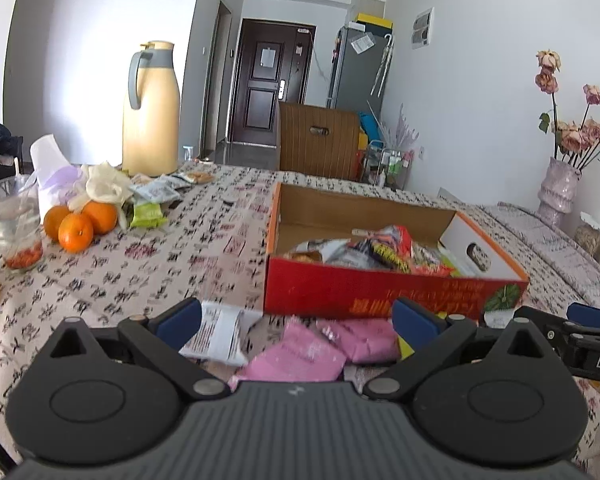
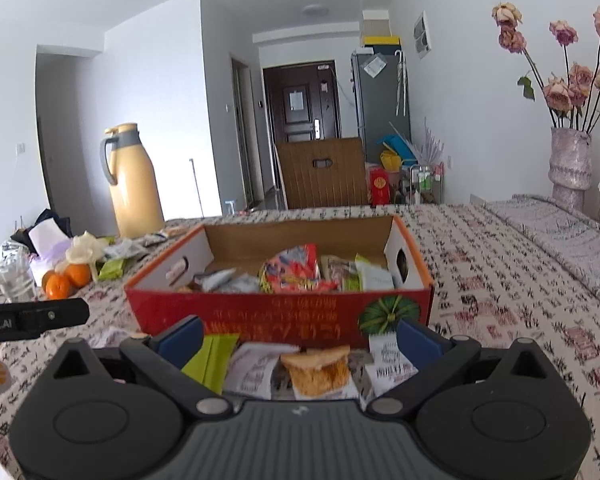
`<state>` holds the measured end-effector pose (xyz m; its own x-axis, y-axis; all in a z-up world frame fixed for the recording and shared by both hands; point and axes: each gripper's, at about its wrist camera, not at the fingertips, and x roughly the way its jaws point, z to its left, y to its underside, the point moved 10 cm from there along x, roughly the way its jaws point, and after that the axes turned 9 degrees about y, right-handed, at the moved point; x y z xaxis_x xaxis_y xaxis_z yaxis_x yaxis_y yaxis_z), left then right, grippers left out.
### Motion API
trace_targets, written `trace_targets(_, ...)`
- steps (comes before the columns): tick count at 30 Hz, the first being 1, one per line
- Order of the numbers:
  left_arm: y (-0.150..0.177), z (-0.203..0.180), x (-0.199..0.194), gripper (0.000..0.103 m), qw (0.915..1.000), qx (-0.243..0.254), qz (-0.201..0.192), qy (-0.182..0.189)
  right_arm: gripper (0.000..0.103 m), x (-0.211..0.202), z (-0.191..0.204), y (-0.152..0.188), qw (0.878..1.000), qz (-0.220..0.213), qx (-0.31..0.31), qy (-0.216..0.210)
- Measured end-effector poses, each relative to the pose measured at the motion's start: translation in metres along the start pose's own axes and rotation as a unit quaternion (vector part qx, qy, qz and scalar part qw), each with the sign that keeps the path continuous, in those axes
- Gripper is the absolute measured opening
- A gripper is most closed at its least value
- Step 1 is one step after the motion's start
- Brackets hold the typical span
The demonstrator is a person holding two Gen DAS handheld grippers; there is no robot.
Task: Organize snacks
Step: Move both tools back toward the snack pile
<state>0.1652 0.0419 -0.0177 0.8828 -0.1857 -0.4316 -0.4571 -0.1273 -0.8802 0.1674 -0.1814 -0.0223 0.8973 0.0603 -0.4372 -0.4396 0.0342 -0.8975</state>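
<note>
On the patterned tablecloth [image 2: 500,280] sits a red box [image 2: 280,312], open at the top and partly filled with snack packets [image 2: 296,270]; more of its inside shows in the left wrist view, where the packets [image 1: 384,250] lie toward its near right corner. Loose snacks lie in front of the box: two pink packets [image 1: 312,354] and a white one [image 1: 220,334] under the left gripper [image 1: 296,320], and a green packet [image 2: 212,356], a sandwich-picture packet [image 2: 316,370] and a white printed one [image 2: 388,358] under the right gripper [image 2: 298,338]. Both grippers hover with jaws spread wide and nothing between the blue pads [image 2: 180,338]. Whether either touches a packet I cannot tell. Each gripper's tip shows at the edge of the other's view, side by side. Further left lie oranges [image 1: 80,226], a glass [image 1: 14,228] and more packets [image 1: 156,196] near a yellow jug [image 1: 152,112]. A vase [image 2: 570,164] of dried roses stands at the right, a chair [image 2: 324,172] behind the table
</note>
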Motion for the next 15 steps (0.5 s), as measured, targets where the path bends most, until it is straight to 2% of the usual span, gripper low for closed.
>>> trace_targets(7, 0.022, 0.006, -0.008, 0.103, 0.9998, -0.006, 0.018, 0.005, 0.103, -0.007, 0.007, 0.025, 0.999, 0.031, -0.008, -0.007)
trace_targets(15, 0.032, 0.007, -0.007, 0.103, 0.9995, -0.001, 0.029, 0.011, 0.103, -0.008, 0.019, 0.033, 0.999, 0.045, -0.02, -0.016)
